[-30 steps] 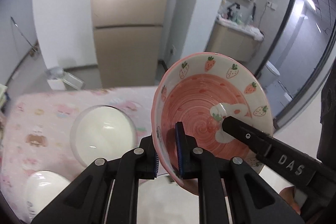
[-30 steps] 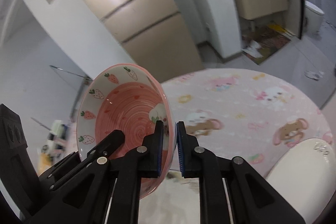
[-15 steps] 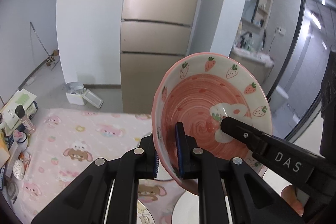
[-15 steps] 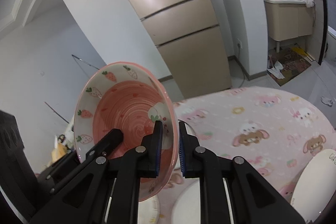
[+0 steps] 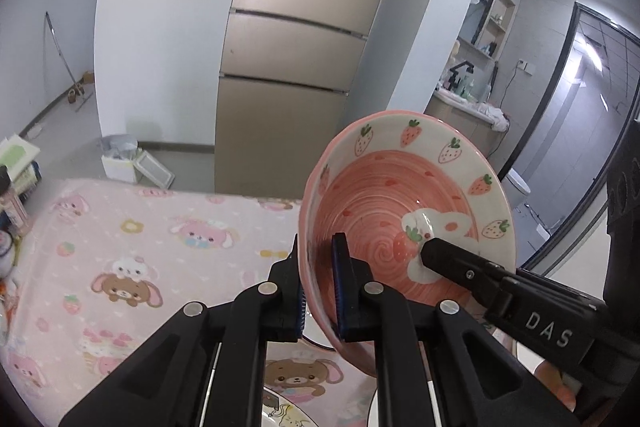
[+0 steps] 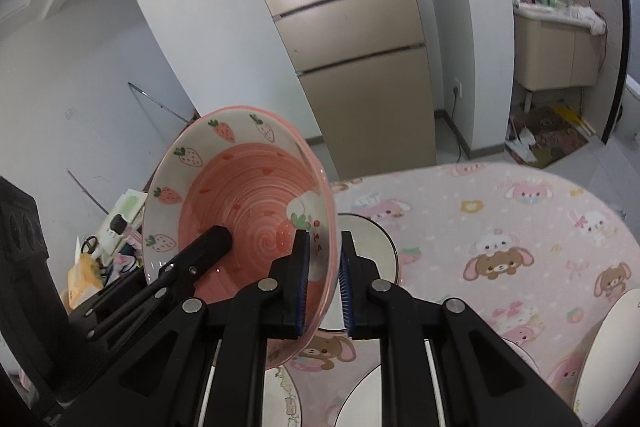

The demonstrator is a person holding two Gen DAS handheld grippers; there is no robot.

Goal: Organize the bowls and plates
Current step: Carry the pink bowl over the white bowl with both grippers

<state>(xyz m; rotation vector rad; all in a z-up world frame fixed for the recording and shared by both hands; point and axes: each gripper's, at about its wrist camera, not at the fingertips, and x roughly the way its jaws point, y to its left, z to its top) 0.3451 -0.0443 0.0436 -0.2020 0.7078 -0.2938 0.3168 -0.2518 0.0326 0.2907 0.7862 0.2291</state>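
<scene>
Left gripper (image 5: pixel 318 287): jaws narrow, blue pads clamped across the wall of the strawberry bowl (image 5: pixel 404 223), one pad inside, one outside. Right gripper (image 6: pixel 322 283): same narrow clamp on the opposite wall of the bowl (image 6: pixel 240 211). Each view shows the other tool's finger reaching into the pink basin from the far side. So one bowl, two pinch points, held clear of the table and tipped steeply, its opening facing the cameras.

Below: table under a pink cartoon tablecloth (image 5: pixel 132 251). A white bowl (image 6: pixel 370 247) sits just behind the right jaws. Rims of white dishes show at the bottom edge in both views; a larger white plate (image 6: pixel 612 343) lies at the right edge. Beige fridge (image 6: pixel 352 39) beyond the table.

Risks, as judged from this pose:
- Glazed ceramic on thin pad contact. If the two hands drift apart or twist against each other, one pinch may slide off the rim and the bowl would swing on the remaining grip.
- Steep tilt puts the lower rim nearest the dishes beneath; lowering without levelling first could knock rim against rim and chip.
- Releasing one side before the bowl is seated would likely drop it onto the stack.
- Loose cloth could shift under a set-down.
</scene>
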